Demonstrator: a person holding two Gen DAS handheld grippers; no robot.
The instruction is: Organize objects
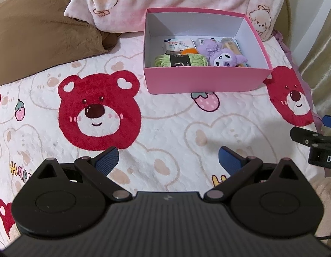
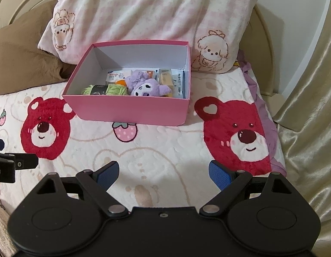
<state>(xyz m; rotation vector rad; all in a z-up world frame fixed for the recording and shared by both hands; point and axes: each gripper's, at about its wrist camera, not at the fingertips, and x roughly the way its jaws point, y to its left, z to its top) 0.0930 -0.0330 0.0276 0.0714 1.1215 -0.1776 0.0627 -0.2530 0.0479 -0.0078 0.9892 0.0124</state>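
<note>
1. Container: one pink box (image 1: 202, 79) (image 2: 131, 111), lid off, white inside, stands on the bed at the far side, its far wall just in front of the pink pillow (image 1: 165, 0) (image 2: 148, 17).
2. Contents, all on the box floor: one skein of green yarn (image 1: 180, 61) (image 2: 107, 90) with a black band, at the near left; one purple plush toy (image 1: 223, 59) (image 2: 147, 87) to its right; one orange item (image 1: 190, 51) (image 2: 120, 82), mostly hidden between them; one white printed packet (image 1: 178, 44) (image 2: 116, 75) at the far left; one yellowish packet (image 1: 230, 46) (image 2: 165, 78) at the far right. Further flat packets lie under these; their count cannot be told.
3. Left gripper (image 1: 168, 160): jaws wide open, holding nothing, above the bear-print blanket (image 1: 165, 124) (image 2: 165, 145), well near of the box.
4. Right gripper (image 2: 164, 172): jaws wide open, empty, likewise near of the box.
5. Surroundings: one brown pillow (image 1: 36, 34) (image 2: 21, 64) at far left; a gold curtain (image 2: 311, 107) at right. Nothing lies between the grippers and the box.
</note>
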